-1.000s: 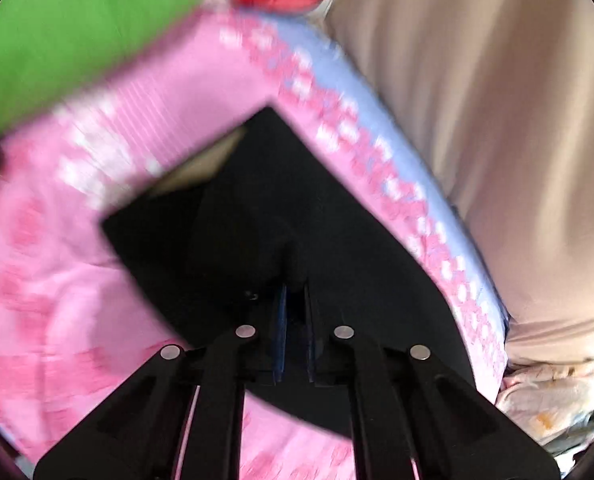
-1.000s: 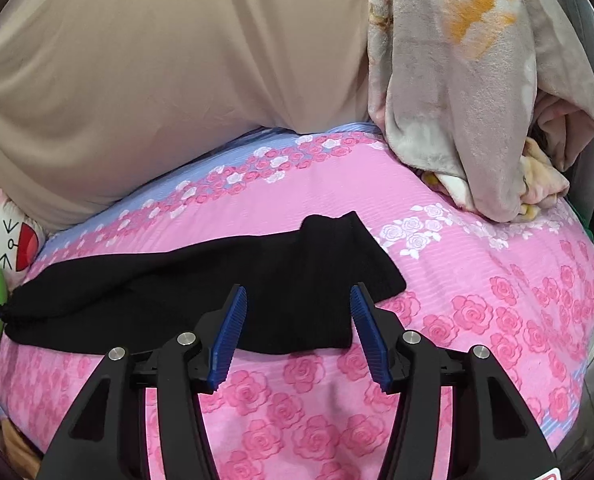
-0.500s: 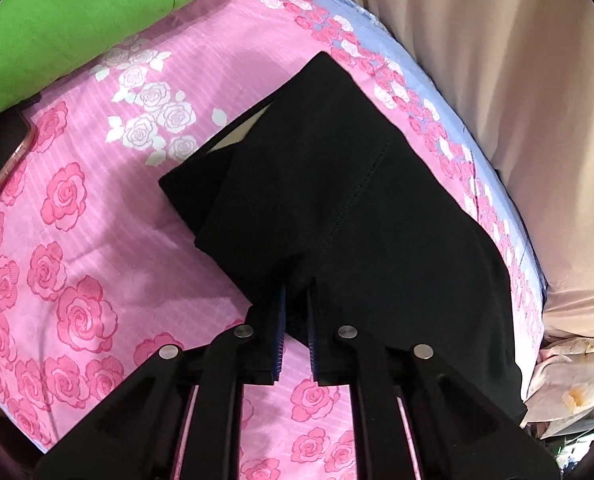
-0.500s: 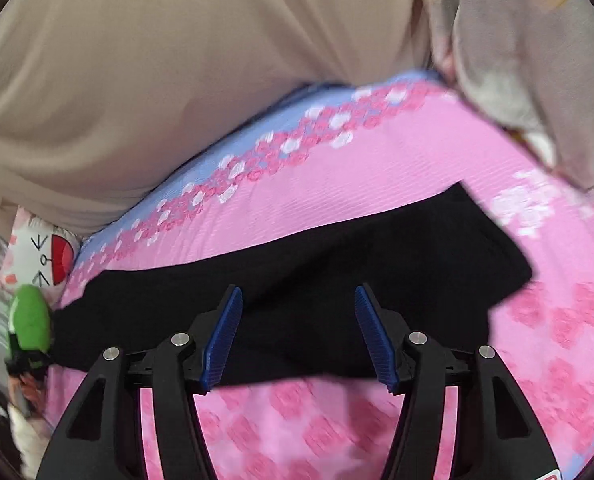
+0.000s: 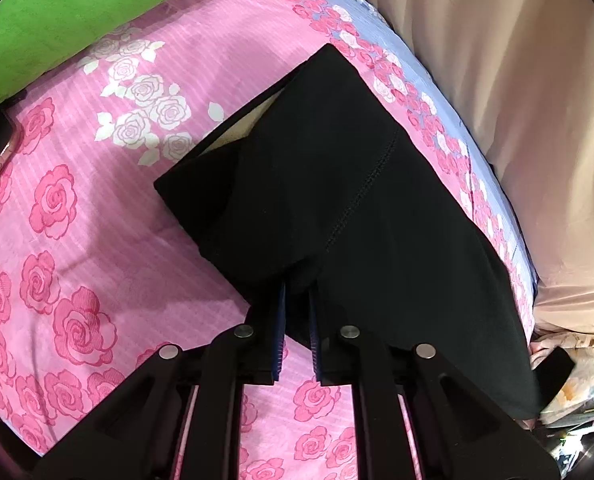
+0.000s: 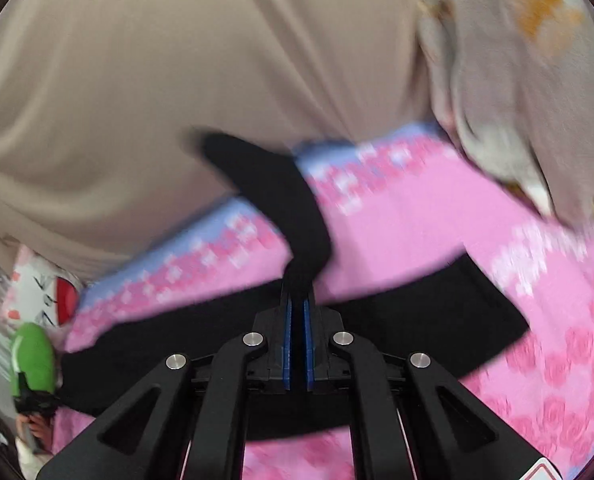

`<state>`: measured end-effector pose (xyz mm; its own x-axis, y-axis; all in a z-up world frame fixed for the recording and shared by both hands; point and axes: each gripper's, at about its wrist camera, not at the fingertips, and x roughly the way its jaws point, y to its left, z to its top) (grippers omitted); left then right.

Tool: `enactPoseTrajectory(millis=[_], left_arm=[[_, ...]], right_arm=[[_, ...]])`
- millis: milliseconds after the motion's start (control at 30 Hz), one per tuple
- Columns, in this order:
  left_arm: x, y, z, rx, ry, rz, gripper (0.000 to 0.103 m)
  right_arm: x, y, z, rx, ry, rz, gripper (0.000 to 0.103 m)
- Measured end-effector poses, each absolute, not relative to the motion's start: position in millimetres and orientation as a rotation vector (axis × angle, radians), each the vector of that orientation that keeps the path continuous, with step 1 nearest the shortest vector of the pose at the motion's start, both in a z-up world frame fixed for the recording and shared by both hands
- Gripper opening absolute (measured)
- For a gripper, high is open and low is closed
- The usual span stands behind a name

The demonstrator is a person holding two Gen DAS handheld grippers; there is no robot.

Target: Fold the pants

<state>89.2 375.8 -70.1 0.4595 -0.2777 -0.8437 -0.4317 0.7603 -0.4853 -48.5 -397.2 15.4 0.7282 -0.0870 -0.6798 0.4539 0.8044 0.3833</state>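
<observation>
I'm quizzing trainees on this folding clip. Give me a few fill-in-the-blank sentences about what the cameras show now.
1. The pants are ____ in colour.
2. The right gripper is shut on a fold of the ____.
3. The bedsheet is pink, printed with ____.
4. The plush cushion at the sheet's edge is ____.

Missing words: black; pants; roses; green

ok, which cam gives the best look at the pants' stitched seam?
Left wrist. It is sharp: the seam runs diagonally across the black pants, just above the left gripper. In the right wrist view the pants are motion-blurred and no seam can be made out.
</observation>
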Motion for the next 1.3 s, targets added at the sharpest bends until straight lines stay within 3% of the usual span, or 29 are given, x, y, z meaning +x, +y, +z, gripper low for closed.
enactPoseTrajectory(millis=[100,200,300,333,600,633,667,700,733,800,933,1000,1067,1100,1133,1200,1300], left_arm=[[89,376,-71,-0.733,1.116,0.092,0.011],[89,375,-70,-0.715,1.118,0.088,0.011],[90,370,-69,-0.684,1.118,0.103,0.011],[91,368,-68,-0.674,1.117,0.112,0.011],[65,322,-29,-0.488,1.011,0.253,0.014],[62,315,-24,-0.474,0.995,0.256,0.014],[61,307,-18,-0.462,0.977,0.256,0.014],[61,300,-12,-0.455,0.964,0.254,0.015],[61,292,-7,-0.445,0.950,0.249,0.015],[66,276,1,-0.394,0.929,0.258,0.017],[75,261,-2,-0.303,0.933,0.290,0.033],[83,258,-12,-0.278,0.959,0.316,0.033],[90,257,-21,-0.302,0.975,0.319,0.033],[88,254,-22,-0.310,0.975,0.311,0.033],[86,250,-21,-0.314,0.971,0.305,0.033],[88,237,-18,-0.303,0.955,0.287,0.033],[89,207,-10,-0.253,0.929,0.243,0.042]], right_arm=[[-57,-405,-54,0.637,0.860,-0.392,0.005],[-77,-410,-66,0.703,0.812,-0.399,0.014],[-89,-401,-43,0.601,0.794,-0.491,0.062],[-91,-392,-34,0.513,0.794,-0.522,0.066],[-41,-316,-28,-0.153,0.907,-0.403,0.069],[-37,-316,-33,-0.180,0.925,-0.389,0.066],[-28,-318,-42,-0.188,0.954,-0.364,0.058],[-18,-325,-47,-0.139,0.983,-0.314,0.005],[-11,-337,-47,-0.058,1.000,-0.295,0.000],[-13,-357,-29,0.019,0.947,-0.333,0.000],[-78,-445,-5,0.424,0.756,-0.492,0.001],[-98,-466,-21,0.467,0.797,-0.612,0.011],[-106,-455,-28,0.458,0.819,-0.558,0.012],[-104,-434,-24,0.386,0.813,-0.494,0.025],[-102,-415,-22,0.304,0.813,-0.459,0.062],[-87,-352,-20,-0.001,0.805,-0.387,0.087],[-67,-289,-41,-0.335,0.863,-0.272,0.085]])
